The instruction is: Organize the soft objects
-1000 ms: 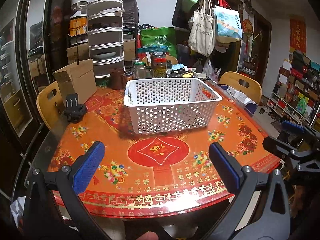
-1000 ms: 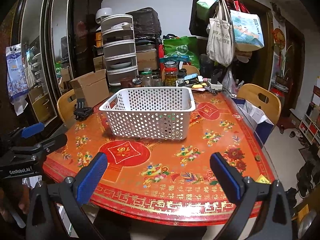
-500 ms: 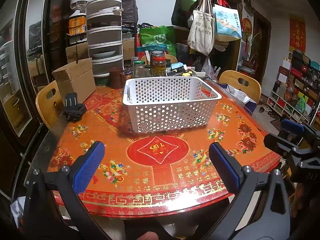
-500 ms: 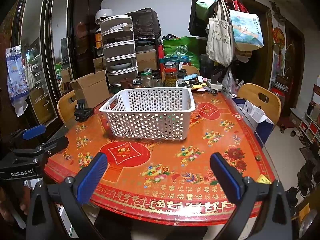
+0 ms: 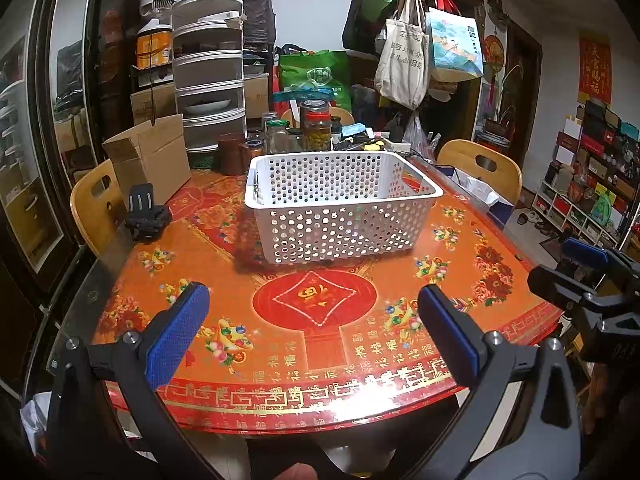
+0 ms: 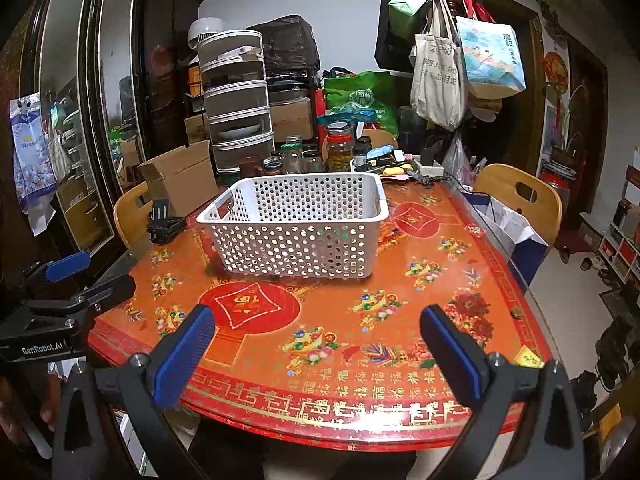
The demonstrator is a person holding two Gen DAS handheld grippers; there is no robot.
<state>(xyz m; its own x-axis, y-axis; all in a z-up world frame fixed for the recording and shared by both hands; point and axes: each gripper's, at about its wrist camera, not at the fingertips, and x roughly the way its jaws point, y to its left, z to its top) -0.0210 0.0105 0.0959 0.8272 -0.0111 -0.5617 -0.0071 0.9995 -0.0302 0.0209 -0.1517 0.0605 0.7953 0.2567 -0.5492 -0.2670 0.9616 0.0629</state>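
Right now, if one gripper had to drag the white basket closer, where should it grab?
Probably the near long rim of the white basket, from above and the front: one of the fingers inside, one outside. The wall is thin and upright, nothing shows inside, and the rim faces both open grippers, left gripper and right gripper.

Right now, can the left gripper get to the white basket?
Probably yes. The left gripper is open and empty at the table's near edge, and only bare tablecloth lies between it and the white basket.
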